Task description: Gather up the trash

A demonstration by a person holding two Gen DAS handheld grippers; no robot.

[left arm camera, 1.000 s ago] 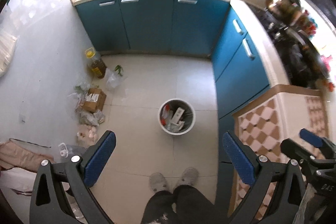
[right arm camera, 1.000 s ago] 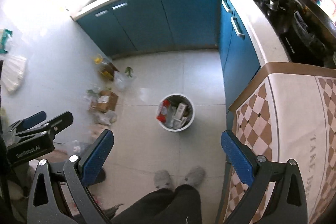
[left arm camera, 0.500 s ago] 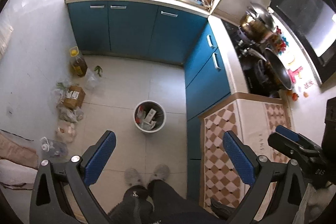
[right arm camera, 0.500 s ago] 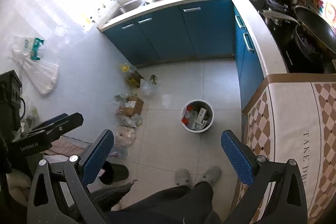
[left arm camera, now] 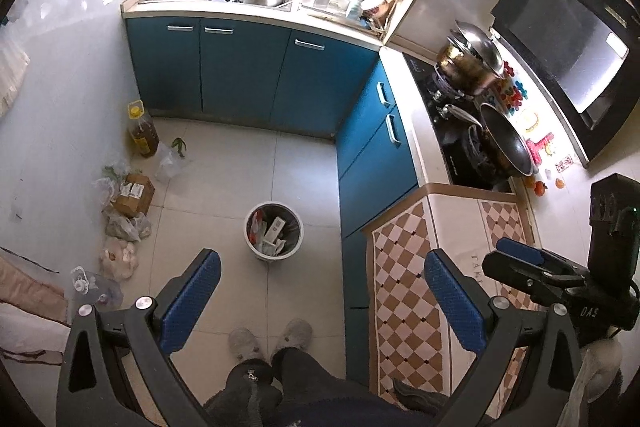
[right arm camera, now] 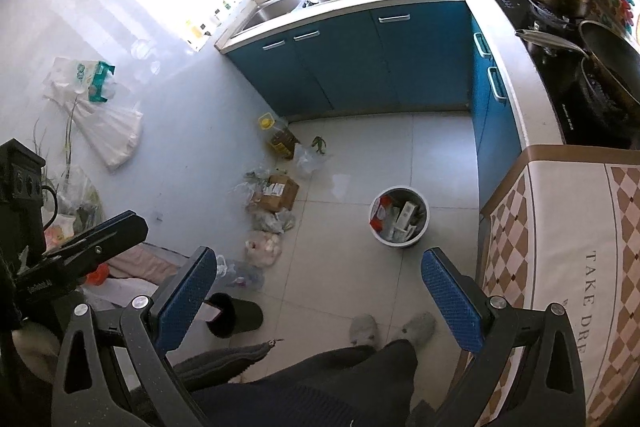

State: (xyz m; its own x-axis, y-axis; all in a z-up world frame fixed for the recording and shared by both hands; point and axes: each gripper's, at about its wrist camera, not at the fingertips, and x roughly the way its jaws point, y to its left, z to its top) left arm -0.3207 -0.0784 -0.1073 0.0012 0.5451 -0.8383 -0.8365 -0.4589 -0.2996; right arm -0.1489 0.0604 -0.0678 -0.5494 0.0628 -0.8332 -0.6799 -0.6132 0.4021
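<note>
Bin [left arm camera: 273, 231] on the floor, just ahead of the left claw [left arm camera: 320, 301] and between its fingers, already packed with cartons, so likely the drop point. Bags [left arm camera: 120, 227] and box [left arm camera: 134, 190] heaped against the wall, ahead-left of both claws. Left claw and right claw [right arm camera: 320, 299] spread wide, gripping nothing, raised high, probably surveying.

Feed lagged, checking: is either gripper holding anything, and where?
Nothing is held. The left gripper and right gripper are both open and empty, high above the floor.
</note>
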